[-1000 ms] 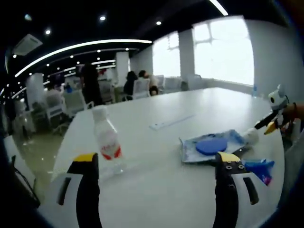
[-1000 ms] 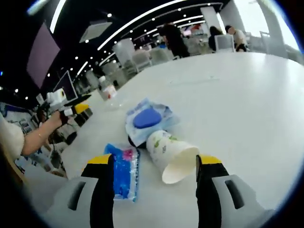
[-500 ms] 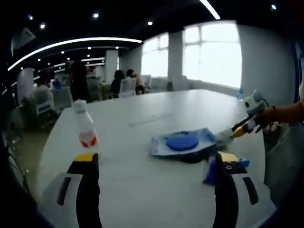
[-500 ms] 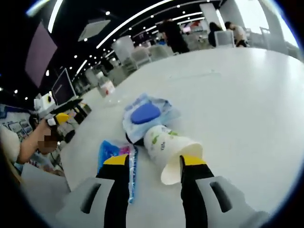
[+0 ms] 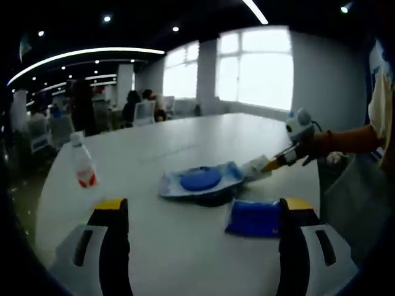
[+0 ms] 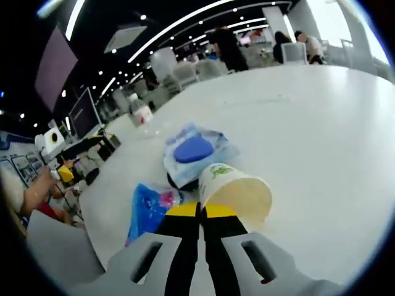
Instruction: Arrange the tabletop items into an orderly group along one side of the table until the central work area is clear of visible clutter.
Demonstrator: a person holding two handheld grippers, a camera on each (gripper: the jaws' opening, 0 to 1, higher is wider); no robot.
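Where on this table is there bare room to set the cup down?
Free: the wide white table beyond the paper cup, toward the windows. Crowded: the near edge, where wipes pack and blue packet sit close together; the bottle stands farther along.

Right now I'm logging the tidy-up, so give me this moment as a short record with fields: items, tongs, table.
cup: paper cup, lifted, rim pinched by right tongs
wipes pack: blue-lidded wet wipes pack, flat on table, beside cup
blue packet: blue packet, flat, near table edge
bottle: water bottle, upright, apart from the rest
left tongs: left tongs open, holding nothing
table: white table
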